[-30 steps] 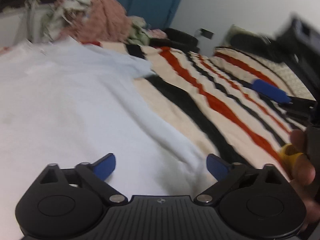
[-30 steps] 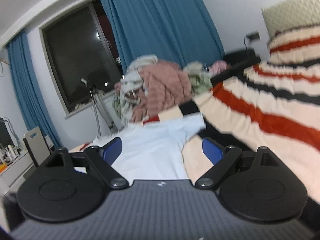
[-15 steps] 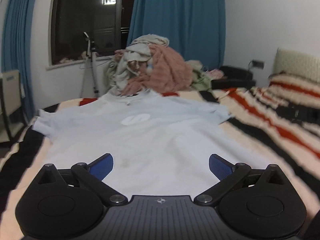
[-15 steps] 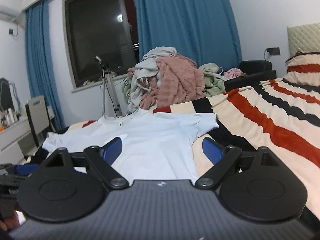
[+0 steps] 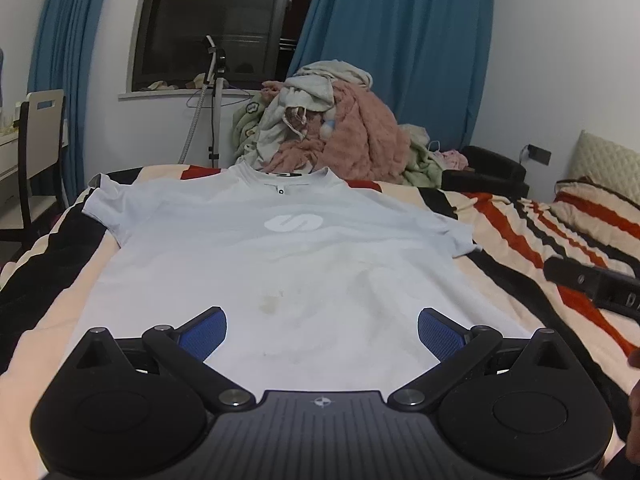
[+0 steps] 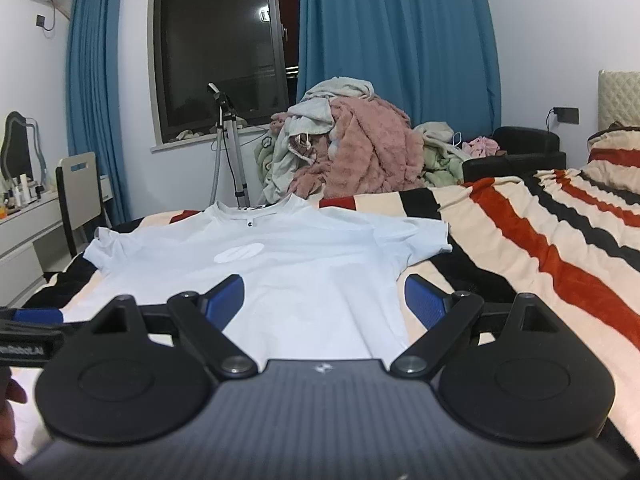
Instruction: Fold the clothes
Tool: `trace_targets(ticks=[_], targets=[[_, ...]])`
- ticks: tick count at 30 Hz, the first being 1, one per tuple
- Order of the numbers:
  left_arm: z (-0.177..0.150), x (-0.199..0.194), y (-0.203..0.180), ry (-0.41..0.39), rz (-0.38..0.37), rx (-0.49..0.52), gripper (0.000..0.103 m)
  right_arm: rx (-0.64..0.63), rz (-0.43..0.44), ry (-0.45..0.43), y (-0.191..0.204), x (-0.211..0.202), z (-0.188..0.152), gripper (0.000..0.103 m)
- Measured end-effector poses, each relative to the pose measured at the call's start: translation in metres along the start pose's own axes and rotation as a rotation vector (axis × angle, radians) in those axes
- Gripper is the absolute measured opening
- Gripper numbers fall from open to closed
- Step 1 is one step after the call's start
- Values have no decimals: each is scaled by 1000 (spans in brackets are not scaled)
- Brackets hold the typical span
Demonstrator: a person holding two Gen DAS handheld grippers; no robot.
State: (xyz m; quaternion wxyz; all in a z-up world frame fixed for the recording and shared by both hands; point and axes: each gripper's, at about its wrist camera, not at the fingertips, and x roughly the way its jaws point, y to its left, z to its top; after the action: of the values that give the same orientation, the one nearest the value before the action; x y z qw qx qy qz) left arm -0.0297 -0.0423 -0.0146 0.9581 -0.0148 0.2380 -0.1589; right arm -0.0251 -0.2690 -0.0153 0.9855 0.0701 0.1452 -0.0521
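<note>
A pale blue T-shirt point(image 5: 280, 256) with a white oval logo lies spread flat, front up, on the striped bed, collar at the far end; it also shows in the right wrist view point(image 6: 280, 272). My left gripper point(image 5: 322, 334) is open and empty, just above the shirt's near hem. My right gripper point(image 6: 324, 302) is open and empty, over the shirt's near right part. The right gripper's body point(image 5: 592, 284) shows at the right edge of the left view. The left gripper's finger point(image 6: 36, 316) shows at the left edge of the right view.
The bed has a cream blanket point(image 6: 560, 264) with red and black stripes. A pile of pink, grey and green clothes point(image 5: 340, 132) sits behind the collar. A tripod stand point(image 6: 228, 152), a chair point(image 5: 36, 148), a desk and blue curtains stand beyond.
Both grippers swung from looking across the bed to facing the shirt squarely from its hem end and have steadied. Both stayed open and empty.
</note>
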Motion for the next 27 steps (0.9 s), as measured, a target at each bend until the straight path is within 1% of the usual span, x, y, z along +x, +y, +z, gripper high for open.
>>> trace_targets(ticks=[7,11,15,20,23,27], targets=[[5,-12,-5,-29,6,-3,103,22,-16,11,-1,1,-1,88],[6,-19,-2,-32,16,-27,103,59,-16,11,0,-3,2,88],[10,-32,1,-39,26,-63,103,59,-15,-10,5,0,8,88],[10,-42,3,-69,51,-56,103,114,-1,13,3,24,21,88],[5,-36,5,-62,68,-57,103,232,13,28,-18,52,31,88],[1,-17,10,-37,93,-56,103,524,3,72,-70,106,38,88]])
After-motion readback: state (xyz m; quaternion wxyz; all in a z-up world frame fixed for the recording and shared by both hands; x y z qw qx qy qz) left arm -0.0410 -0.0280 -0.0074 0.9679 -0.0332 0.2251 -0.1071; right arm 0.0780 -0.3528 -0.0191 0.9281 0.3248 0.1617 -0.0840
